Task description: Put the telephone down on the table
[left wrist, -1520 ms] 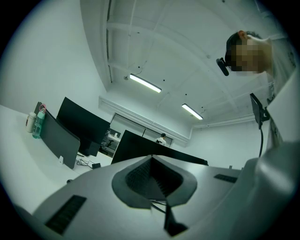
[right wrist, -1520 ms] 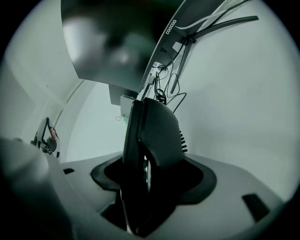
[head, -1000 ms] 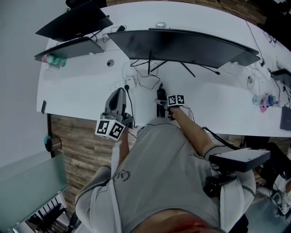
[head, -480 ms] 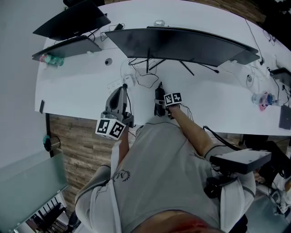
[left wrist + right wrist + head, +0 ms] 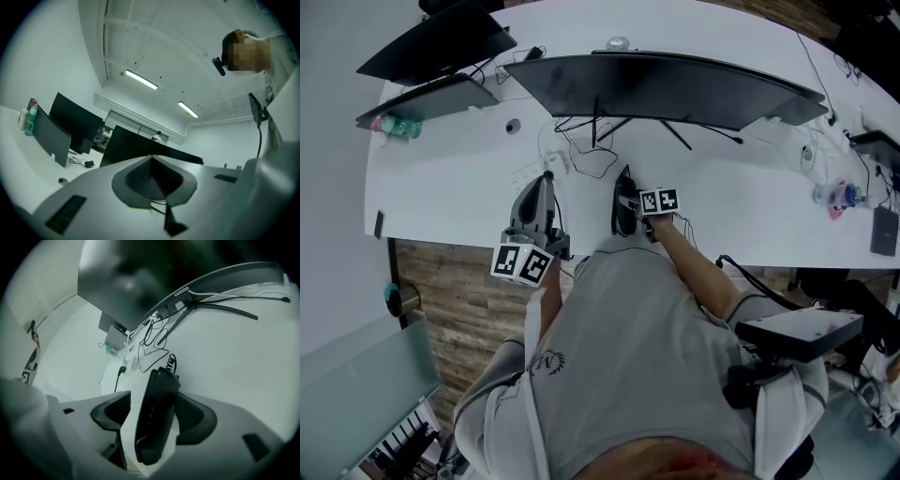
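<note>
The black telephone handset [image 5: 157, 413] with its coiled cord [image 5: 171, 363] lies between the jaws of my right gripper [image 5: 154, 394], over the white table [image 5: 234, 357]. It leans against the right jaw. The left jaw stands apart from it, and a strip of table shows in that gap, so the right gripper is open. In the head view the handset [image 5: 623, 199] sits near the table's front edge, in front of the right gripper [image 5: 628, 192]. My left gripper [image 5: 544, 183] hovers to its left, shut and empty, and it [image 5: 151, 159] points up at the ceiling.
A wide curved monitor [image 5: 666, 84] stands behind the handset, with loose cables [image 5: 591, 155] and a power strip [image 5: 539, 171] under it. Two more monitors [image 5: 431, 47] stand at the back left. Bottles sit at far left [image 5: 394, 124] and far right [image 5: 834, 197]. The table [image 5: 450, 197] ends just under both grippers.
The right gripper and the handset have shifted slightly left along the table's front edge. The left gripper has stayed shut and hardly moved.
</note>
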Demonstrator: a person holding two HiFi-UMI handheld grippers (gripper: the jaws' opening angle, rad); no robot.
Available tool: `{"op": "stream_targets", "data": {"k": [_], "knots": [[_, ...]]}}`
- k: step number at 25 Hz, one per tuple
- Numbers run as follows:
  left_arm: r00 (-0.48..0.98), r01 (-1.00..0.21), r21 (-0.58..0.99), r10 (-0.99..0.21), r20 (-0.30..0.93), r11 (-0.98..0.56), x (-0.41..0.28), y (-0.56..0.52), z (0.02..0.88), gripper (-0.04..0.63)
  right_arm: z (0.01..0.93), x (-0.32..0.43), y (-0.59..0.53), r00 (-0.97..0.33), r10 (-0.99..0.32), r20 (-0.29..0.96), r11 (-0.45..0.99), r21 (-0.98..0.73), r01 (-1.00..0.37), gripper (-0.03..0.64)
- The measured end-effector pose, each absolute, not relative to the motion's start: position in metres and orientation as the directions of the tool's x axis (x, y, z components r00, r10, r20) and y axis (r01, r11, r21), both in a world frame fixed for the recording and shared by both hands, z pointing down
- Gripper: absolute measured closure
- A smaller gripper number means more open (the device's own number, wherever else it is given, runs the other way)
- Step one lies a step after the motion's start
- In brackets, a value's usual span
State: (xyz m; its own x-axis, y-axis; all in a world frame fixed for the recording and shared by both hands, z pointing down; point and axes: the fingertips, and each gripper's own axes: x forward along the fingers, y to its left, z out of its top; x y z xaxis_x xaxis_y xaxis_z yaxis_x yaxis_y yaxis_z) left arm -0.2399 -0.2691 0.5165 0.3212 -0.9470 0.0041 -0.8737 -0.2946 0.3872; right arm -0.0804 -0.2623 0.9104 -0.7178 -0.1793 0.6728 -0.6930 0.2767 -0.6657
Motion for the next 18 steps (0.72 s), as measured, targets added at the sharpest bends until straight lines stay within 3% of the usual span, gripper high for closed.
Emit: {"op": "stream_targets", "data": {"k": [10, 16, 18], "knots": [[0.343, -0.865, 0.389, -0.939, -0.001, -0.317, -0.229, -0.273, 0.518, 0.584, 0.921, -0.079, -0.250, -0.693, -0.118, 0.711, 0.373, -0.615, -0.695, 0.319], [0.334, -0.870, 0.384, -0.942, 0.002, -0.308, -0.233, -0.269, 0.517, 0.584, 0.927, -0.082, -0.243, -0.795, -0.107, 0.597, 0.312, -0.739, -0.597, 0.330], [0.330, -0.874, 0.381, -0.944, 0.006, -0.303, -0.234, -0.266, 0.517, 0.584, 0.928, -0.073, -0.243, -0.784, -0.114, 0.610, 0.318, -0.725, -0.611, 0.330]]}}
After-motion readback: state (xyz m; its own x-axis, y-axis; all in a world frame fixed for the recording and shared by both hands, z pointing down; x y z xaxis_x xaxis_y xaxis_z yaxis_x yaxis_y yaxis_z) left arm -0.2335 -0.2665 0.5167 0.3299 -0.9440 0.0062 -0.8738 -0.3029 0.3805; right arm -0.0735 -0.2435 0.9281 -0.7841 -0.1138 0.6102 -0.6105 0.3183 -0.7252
